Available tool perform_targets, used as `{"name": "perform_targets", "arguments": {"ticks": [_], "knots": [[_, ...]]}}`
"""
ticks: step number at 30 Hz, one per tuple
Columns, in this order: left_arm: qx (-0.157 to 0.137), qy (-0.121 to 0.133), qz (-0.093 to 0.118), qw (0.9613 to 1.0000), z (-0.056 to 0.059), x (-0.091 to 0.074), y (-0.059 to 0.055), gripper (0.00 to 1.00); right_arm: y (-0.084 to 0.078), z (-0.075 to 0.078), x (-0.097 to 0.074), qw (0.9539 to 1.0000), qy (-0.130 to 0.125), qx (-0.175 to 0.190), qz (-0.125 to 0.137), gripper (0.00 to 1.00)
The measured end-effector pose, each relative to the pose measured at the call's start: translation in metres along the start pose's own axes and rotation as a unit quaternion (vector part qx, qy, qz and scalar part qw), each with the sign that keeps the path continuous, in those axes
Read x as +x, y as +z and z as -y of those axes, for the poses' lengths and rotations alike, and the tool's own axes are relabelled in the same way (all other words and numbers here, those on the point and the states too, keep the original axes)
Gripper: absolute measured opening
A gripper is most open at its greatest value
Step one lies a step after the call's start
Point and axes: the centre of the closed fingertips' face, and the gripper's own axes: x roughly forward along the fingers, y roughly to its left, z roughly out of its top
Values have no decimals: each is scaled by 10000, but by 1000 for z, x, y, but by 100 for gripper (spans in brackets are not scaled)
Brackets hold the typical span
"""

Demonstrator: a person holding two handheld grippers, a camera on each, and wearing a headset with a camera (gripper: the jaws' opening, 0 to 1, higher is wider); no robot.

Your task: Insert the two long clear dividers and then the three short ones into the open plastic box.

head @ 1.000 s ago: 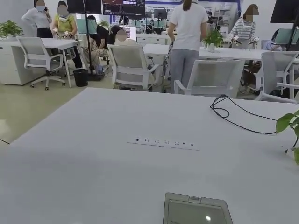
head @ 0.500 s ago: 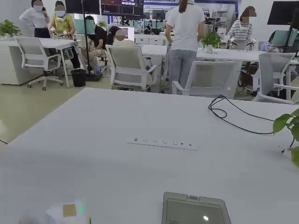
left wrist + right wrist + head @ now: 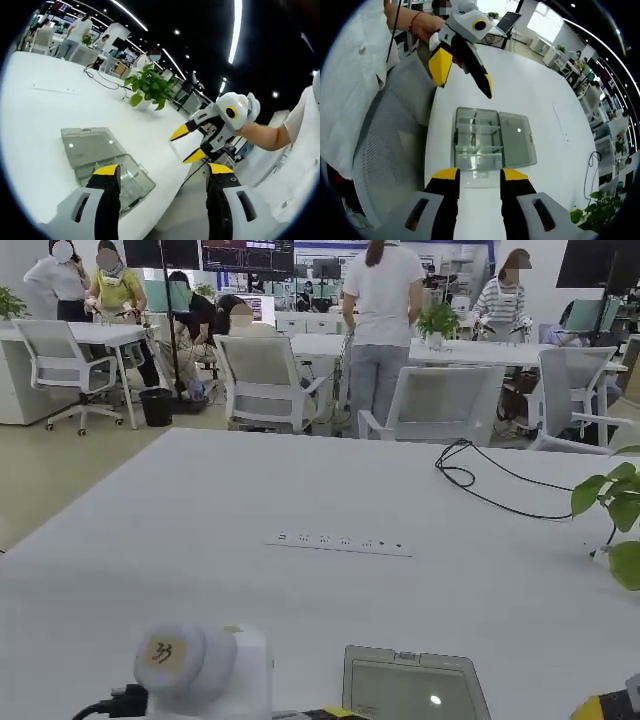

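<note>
Left gripper (image 3: 163, 171) newly risen into head view, left of open plastic box (image 3: 349, 685); sticker (image 3: 163, 651) reads "33"; jaws wide, empty. Right gripper (image 3: 480, 175) jaws narrower, empty.

Clear grey box (image 3: 517, 142) — white table (image 3: 330, 490)

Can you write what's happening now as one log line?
left tongs: open, empty | right tongs: open, empty | plastic box: lid open, on table
</note>
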Motion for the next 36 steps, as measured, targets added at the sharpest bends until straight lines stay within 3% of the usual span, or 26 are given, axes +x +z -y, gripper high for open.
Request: {"name": "perform_targets", "arguments": {"ticks": [1, 9, 14, 25, 31, 36], "knots": [[-240, -95, -45, 9997, 5, 3, -2, 68, 5, -2, -1, 10000, -7, -25, 11, 33], [-911, -286, 127, 9953, 18, 20, -1, 44, 33, -11, -3, 9998, -113, -159, 55, 33], [-1093, -359, 45, 9933, 24, 27, -7, 37, 47, -14, -5, 9995, -179, -254, 93, 33], [-1356, -560, 28, 9892, 33, 29, -9, 8, 53, -16, -4, 9990, -205, -398, 38, 33], [-1312, -616, -22, 9894, 36, 30, -12, 0, 52, -18, -2, 9987, -206, -471, -35, 33], [-1319, -605, -60, 9894, 36, 30, -14, 0, 51, -19, -2, 9986, -170, -505, -57, 33]]}}
